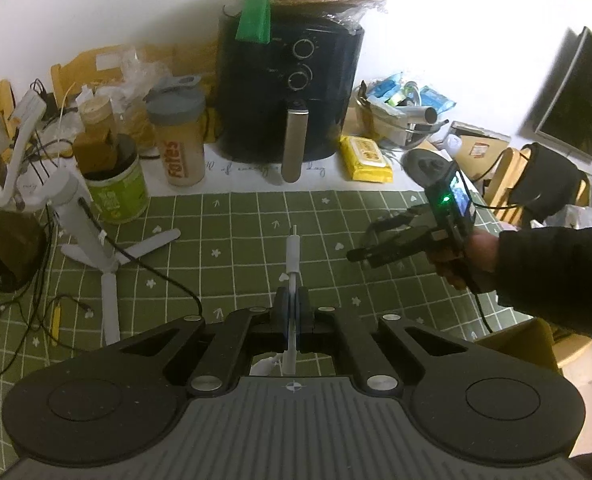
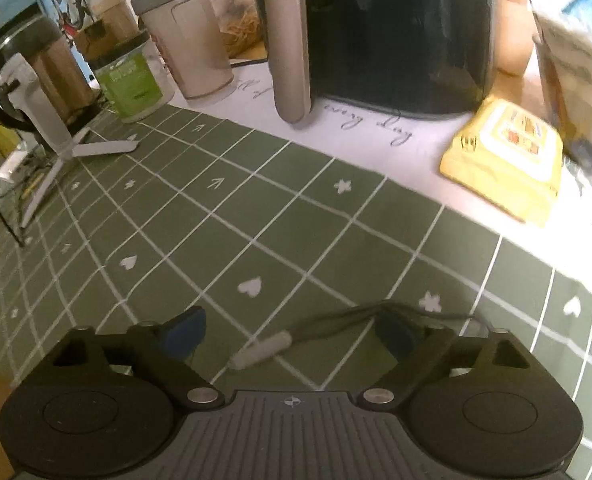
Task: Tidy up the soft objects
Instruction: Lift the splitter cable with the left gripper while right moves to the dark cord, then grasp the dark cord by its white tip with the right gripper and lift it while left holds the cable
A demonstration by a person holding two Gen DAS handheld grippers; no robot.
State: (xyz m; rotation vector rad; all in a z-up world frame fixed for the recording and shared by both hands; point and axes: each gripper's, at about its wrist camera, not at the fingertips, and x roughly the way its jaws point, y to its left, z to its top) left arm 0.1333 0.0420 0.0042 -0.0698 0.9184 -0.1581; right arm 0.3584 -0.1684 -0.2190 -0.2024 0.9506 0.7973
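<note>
Blue-padded right claw (image 2: 286, 330) stands wide, and between its pads, touching neither, a white plug (image 2: 262, 351) lies on the green counter (image 2: 256, 208), long axis from 8 to 2 o'clock, dark cord (image 2: 359, 314) trailing toward 3. The left claw (image 1: 293, 306) is clamped on a white cable (image 1: 293, 256).
</note>
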